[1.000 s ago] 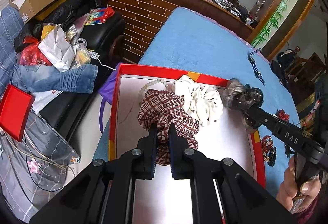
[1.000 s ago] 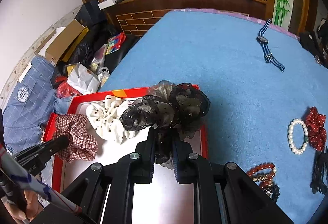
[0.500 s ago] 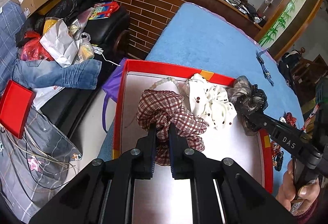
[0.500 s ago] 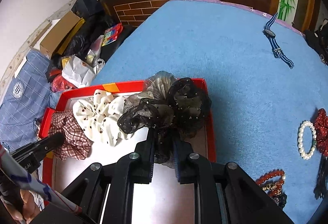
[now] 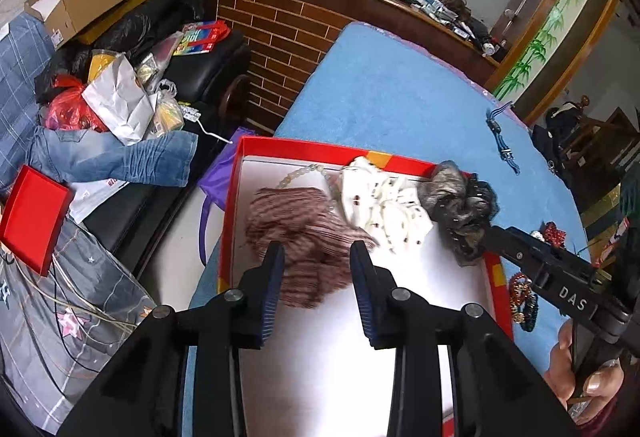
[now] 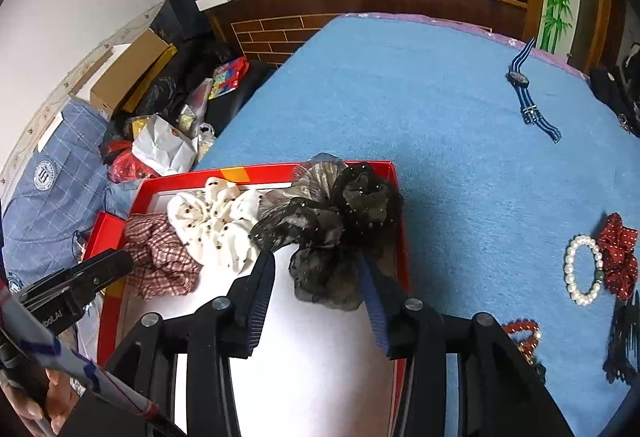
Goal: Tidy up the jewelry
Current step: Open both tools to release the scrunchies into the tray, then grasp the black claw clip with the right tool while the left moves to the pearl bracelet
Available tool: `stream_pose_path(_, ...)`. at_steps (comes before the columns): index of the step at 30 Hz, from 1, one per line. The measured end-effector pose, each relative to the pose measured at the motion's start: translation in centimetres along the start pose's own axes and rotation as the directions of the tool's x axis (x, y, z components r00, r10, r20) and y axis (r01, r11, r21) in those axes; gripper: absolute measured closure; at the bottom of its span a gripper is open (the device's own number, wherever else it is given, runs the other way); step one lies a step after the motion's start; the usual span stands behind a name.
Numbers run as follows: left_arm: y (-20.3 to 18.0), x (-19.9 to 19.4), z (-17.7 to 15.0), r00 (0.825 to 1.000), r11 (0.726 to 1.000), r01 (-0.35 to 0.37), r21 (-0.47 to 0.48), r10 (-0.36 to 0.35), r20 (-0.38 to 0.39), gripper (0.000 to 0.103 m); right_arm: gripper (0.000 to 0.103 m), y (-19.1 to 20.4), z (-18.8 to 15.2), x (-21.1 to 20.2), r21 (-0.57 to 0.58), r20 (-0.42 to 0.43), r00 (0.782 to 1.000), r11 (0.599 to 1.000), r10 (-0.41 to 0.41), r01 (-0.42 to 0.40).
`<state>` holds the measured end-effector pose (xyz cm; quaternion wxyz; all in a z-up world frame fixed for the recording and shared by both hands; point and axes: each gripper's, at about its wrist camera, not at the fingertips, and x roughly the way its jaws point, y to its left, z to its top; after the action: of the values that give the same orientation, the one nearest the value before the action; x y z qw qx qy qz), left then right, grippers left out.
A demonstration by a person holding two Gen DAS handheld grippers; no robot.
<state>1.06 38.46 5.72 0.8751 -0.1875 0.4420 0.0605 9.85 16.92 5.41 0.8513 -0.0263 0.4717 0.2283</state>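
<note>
Scrunchies lie in the red box (image 5: pixel 404 158): plaid scrunchie (image 5: pixel 304 233) between my left tool (image 5: pixel 318 271) pads, black scrunchie (image 6: pixel 332 233) between my right tool (image 6: pixel 316 277) pads; both tools just opened, gripping nothing.

Just beyond the left hand-held gripper (image 5: pixel 316 253), of matt black plastic with ribbed blue pads, lies a plaid scrunchie (image 5: pixel 304 233) of soft woven cloth. Between the right hand-held gripper (image 6: pixel 316 269) fingers sits a black scrunchie (image 6: pixel 332 225) of sheer, faintly shiny mesh. Both rest in a glossy red cardboard box (image 5: pixel 304 147) with a smooth white floor. Under it, the bench (image 6: pixel 400 85) wears nubbly blue towelling. To the right gripper's right, a pearl bracelet (image 6: pixel 582 269) gleams.
</note>
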Motion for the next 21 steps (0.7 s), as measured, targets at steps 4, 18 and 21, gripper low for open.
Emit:
stream_pose_path(4,-1.9,-1.7,-0.6,0.999,0.999,0.018,0.029,-0.019,0.027,0.071,0.056,-0.7,-1.4,-3.1,0.017,0.042,0.999,0.999,0.026,-0.027)
stream_pose_path(18,-16.5,-3.8,-5.7,0.985,0.954,0.171,0.247,-0.173,-0.015,0.065,0.053,-10.6,-8.2,-15.3,0.169,0.180,0.981,0.985,-0.070,0.040)
stream_pose_path(21,-19.6,-3.5,-6.8,0.982,0.938,0.188,0.291,-0.185,-0.035,0.059,0.047,-13.6,-9.3,-17.3,0.231,0.207,0.972,0.971,-0.114,0.064)
